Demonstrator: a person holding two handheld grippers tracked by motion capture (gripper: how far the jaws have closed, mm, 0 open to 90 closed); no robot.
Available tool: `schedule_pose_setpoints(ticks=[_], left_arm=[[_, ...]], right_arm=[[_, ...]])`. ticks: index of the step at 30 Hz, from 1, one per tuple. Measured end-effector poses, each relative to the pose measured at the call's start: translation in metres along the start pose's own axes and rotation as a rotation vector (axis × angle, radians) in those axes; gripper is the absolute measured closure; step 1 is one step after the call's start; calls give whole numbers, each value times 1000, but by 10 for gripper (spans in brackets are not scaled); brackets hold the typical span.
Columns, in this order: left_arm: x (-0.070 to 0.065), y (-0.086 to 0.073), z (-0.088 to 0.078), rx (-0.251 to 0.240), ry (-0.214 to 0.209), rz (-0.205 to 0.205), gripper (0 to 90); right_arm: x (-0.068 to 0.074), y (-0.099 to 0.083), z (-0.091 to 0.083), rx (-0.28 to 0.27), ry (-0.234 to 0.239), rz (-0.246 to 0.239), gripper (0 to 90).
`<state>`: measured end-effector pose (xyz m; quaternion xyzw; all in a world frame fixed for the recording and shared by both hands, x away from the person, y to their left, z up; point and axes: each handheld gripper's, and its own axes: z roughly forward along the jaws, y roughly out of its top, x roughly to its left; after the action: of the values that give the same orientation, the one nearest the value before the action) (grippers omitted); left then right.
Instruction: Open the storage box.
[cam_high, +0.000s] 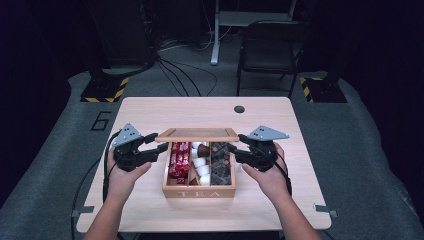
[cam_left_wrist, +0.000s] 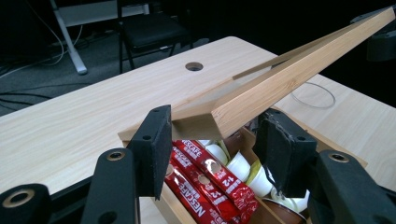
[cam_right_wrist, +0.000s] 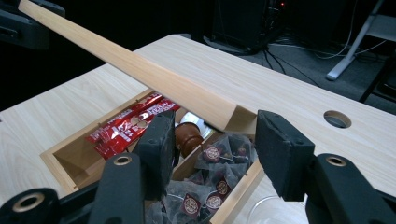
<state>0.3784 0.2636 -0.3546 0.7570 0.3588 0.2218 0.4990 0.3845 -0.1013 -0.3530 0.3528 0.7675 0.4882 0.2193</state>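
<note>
- Wooden tea box (cam_high: 198, 192) sits mid-table (cam_high: 150, 107), nearer the person's edge; "TEA" lettered on its front wall.
- Lid (cam_high: 197, 134) raised, hinged along the far side, standing over the back of the box.
- Three compartments: red Nescafé sticks (cam_left_wrist: 205, 179) on the left, white creamer cups (cam_high: 201, 167) plus brown capsules in the middle, dark tea sachets (cam_right_wrist: 212, 184) on the right.
- Left gripper (cam_high: 159, 148) at the lid's left corner. In the left gripper view the jaws stand moderately apart with the lid corner (cam_left_wrist: 219, 116) between them; whether the pads touch the wood cannot be told.
- Right gripper (cam_high: 235, 148) mirrors it at the lid's right corner (cam_right_wrist: 231, 114); jaws likewise apart, straddling the corner, contact unclear.
- Each gripper held in a hand, forearms entering from the near edge.
- Round cable hole (cam_high: 239, 109) in the tabletop beyond the box.
- Dark folding chair (cam_high: 272, 50) behind the table.
</note>
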Motion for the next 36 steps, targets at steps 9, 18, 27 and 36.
schedule_pose_setpoints(ticks=[9, 18, 27, 36], left_arm=[[0, -3, 0, -15, -1, 4, 462], [-1, -3, 1, -19, 3, 6, 462], [-2, -4, 1, -19, 9, 10, 462], [-3, -6, 2, -17, 20, 6, 462]], right_arm=[[6, -8, -4, 0, -5, 4, 480], [12, -28, -10, -16, -16, 14, 480], [9, -54, -4, 20, -23, 47, 473], [16, -61, 4, 33, -17, 34, 478]])
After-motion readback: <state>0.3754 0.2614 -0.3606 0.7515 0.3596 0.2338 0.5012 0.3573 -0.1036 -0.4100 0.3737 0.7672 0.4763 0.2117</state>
